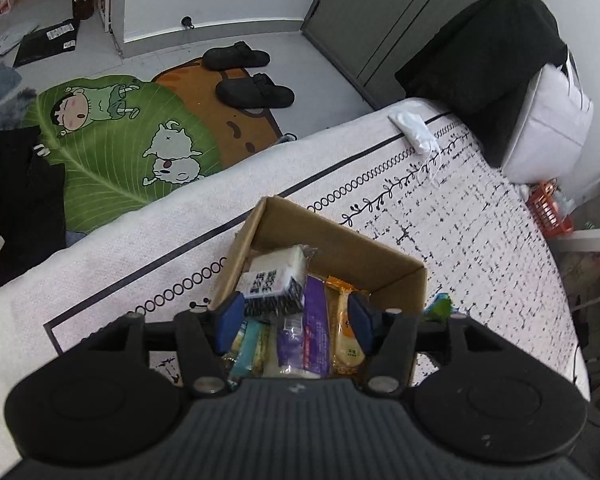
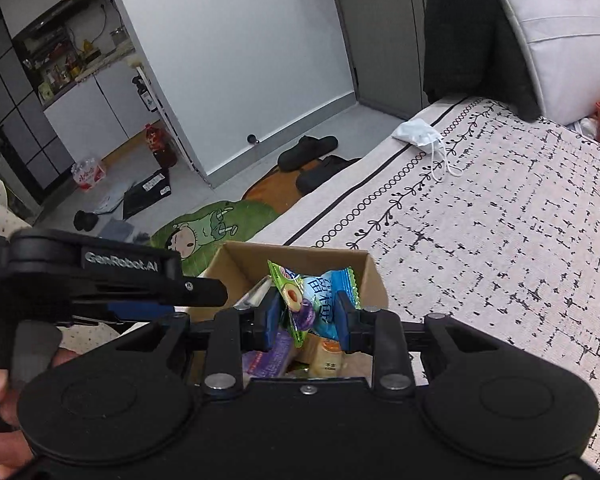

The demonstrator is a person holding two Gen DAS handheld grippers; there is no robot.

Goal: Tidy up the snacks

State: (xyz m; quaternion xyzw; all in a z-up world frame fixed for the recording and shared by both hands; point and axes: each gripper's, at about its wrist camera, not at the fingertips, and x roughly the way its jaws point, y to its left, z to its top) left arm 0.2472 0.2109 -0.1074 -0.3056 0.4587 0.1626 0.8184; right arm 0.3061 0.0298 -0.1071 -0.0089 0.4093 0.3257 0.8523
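Observation:
A brown cardboard box (image 1: pixel 352 240) stands on the patterned bed cover and holds several snack packets. My left gripper (image 1: pixel 294 314) hovers over the box, jaws wide apart; a white and black packet (image 1: pixel 274 276) lies in the box by its left pad, not gripped. A purple packet (image 1: pixel 316 328) and a yellow packet (image 1: pixel 346 340) lie below it. My right gripper (image 2: pixel 310 314) is shut on a green and blue candy packet (image 2: pixel 312 300) and holds it above the same box (image 2: pixel 240 264). The left gripper (image 2: pixel 100 284) shows at the left of the right wrist view.
A white face mask (image 1: pixel 414 130) lies near the bed's far edge. A black garment (image 1: pixel 488 64) and a white bag (image 2: pixel 560 36) sit at the head of the bed. Black slippers (image 1: pixel 254 90) and a green cartoon rug (image 1: pixel 112 140) are on the floor. An orange basket (image 1: pixel 548 208) stands beside the bed.

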